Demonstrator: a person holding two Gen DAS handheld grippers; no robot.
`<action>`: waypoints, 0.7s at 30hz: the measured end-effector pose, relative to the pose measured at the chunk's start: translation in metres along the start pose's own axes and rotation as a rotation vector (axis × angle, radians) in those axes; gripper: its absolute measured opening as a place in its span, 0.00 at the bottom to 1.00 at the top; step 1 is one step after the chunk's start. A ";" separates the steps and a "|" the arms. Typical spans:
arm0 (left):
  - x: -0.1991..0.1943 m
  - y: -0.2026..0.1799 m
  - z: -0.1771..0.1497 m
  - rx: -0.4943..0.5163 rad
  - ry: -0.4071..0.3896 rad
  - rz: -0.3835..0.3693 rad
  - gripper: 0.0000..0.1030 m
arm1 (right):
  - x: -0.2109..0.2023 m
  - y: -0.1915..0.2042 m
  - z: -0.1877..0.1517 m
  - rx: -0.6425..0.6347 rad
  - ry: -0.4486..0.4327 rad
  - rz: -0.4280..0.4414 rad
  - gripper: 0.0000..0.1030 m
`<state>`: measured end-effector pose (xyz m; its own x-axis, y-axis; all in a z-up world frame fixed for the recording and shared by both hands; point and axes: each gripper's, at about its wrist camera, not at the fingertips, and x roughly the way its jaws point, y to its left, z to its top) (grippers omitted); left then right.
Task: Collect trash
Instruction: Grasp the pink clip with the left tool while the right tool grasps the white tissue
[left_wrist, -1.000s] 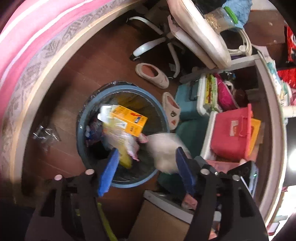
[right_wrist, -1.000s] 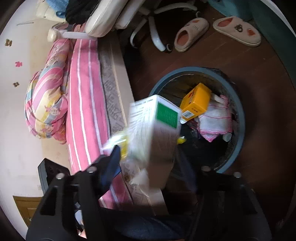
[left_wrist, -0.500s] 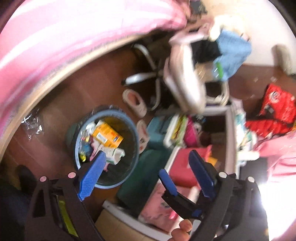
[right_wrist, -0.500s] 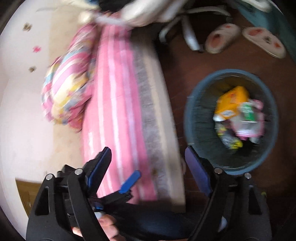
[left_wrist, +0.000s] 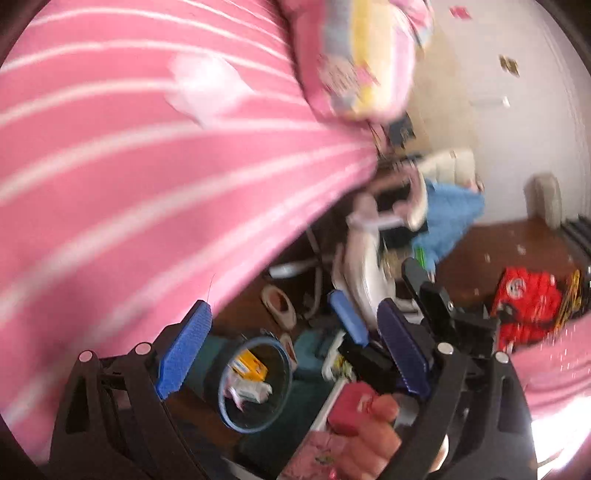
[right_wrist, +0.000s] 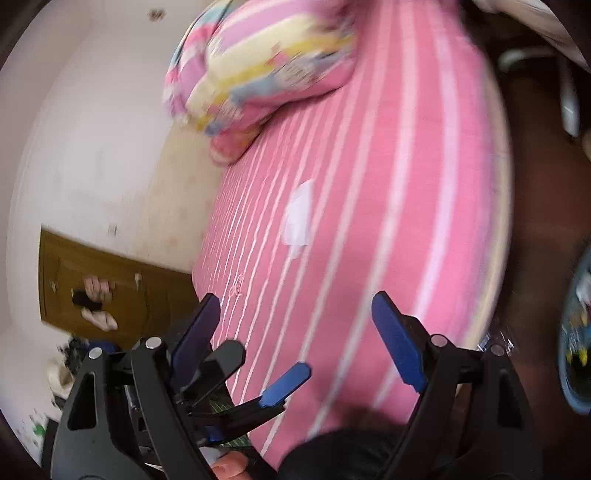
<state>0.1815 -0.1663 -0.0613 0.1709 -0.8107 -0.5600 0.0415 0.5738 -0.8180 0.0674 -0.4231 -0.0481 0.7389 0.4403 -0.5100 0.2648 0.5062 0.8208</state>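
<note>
Now both grippers are carried empty above the pink striped bed (right_wrist: 369, 184).
Left gripper (left_wrist: 295, 354) and right gripper (right_wrist: 299, 332) are held wide apart, presumably for the white crumpled scrap (right_wrist: 299, 218).

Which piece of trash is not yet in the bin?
The white scrap lying on the pink striped bed. The yellow box and the white wrapper already sit inside the blue bin.

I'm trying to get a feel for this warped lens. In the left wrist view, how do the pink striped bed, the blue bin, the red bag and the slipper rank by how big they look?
As they look in that view:
1. Bed, by far the largest, though it is also nearest the camera.
2. Bin and red bag: too alike to rank.
3. Slipper, smallest.
</note>
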 end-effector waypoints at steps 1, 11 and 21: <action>-0.008 0.010 0.011 -0.011 -0.015 0.010 0.86 | 0.025 0.008 0.010 -0.026 0.026 -0.011 0.81; -0.074 0.116 0.120 -0.132 -0.160 0.101 0.86 | 0.154 0.028 0.057 -0.079 0.136 -0.123 0.77; -0.097 0.175 0.198 -0.218 -0.238 0.109 0.86 | 0.242 0.031 0.063 -0.088 0.199 -0.171 0.72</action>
<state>0.3676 0.0356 -0.1241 0.3884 -0.6811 -0.6207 -0.1971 0.5966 -0.7780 0.2933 -0.3472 -0.1300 0.5497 0.4758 -0.6866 0.3136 0.6443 0.6975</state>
